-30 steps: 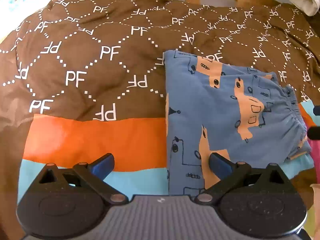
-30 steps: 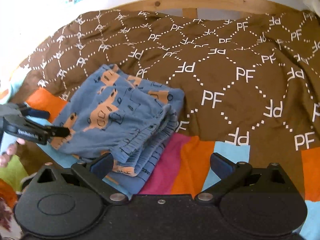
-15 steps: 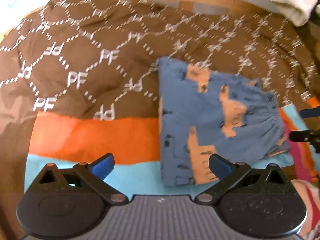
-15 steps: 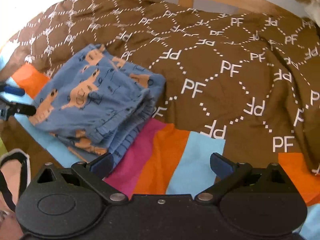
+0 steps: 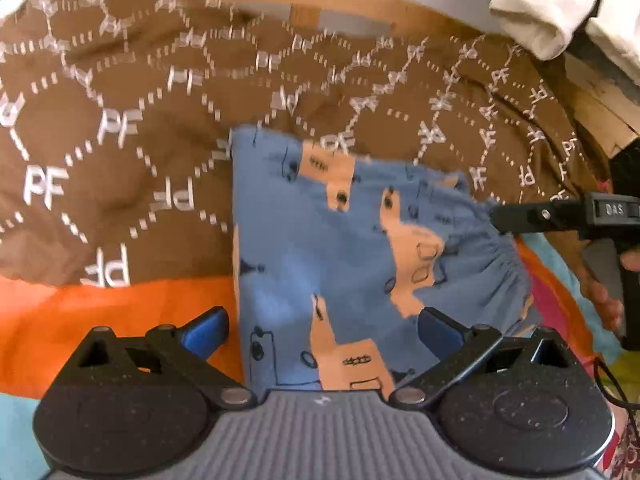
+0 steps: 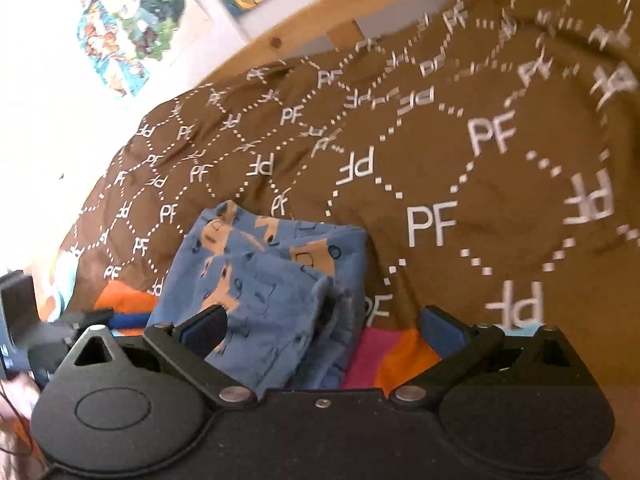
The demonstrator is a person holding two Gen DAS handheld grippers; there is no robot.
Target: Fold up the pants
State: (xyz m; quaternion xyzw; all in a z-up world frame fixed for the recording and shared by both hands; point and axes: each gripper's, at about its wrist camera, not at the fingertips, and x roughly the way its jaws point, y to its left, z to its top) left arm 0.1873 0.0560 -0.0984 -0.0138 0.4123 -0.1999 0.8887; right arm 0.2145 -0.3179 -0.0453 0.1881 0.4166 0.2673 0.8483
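The blue pants [image 5: 360, 248] with orange shapes lie folded into a compact stack on the brown patterned bed cover. My left gripper [image 5: 322, 330] is open, hovering over the near edge of the pants, empty. My right gripper [image 6: 324, 328] is open, just in front of the gathered waistband side of the pants [image 6: 272, 280]. In the left wrist view the right gripper's finger [image 5: 532, 216] reaches the pants' waistband corner from the right. The left gripper shows at the left edge of the right wrist view [image 6: 60, 328].
The brown "PF" cover [image 5: 120, 140] has orange, light blue and pink stripes [image 5: 100, 320] near me. A wooden bed frame [image 5: 320, 4] runs along the back. A white cloth [image 5: 540, 12] hangs at the upper right. Posters [image 6: 128, 20] hang on the wall.
Both grippers have moved closer to the folded pants. The right gripper has swung in towards the waistband side and tilted. The pants have stayed in place.
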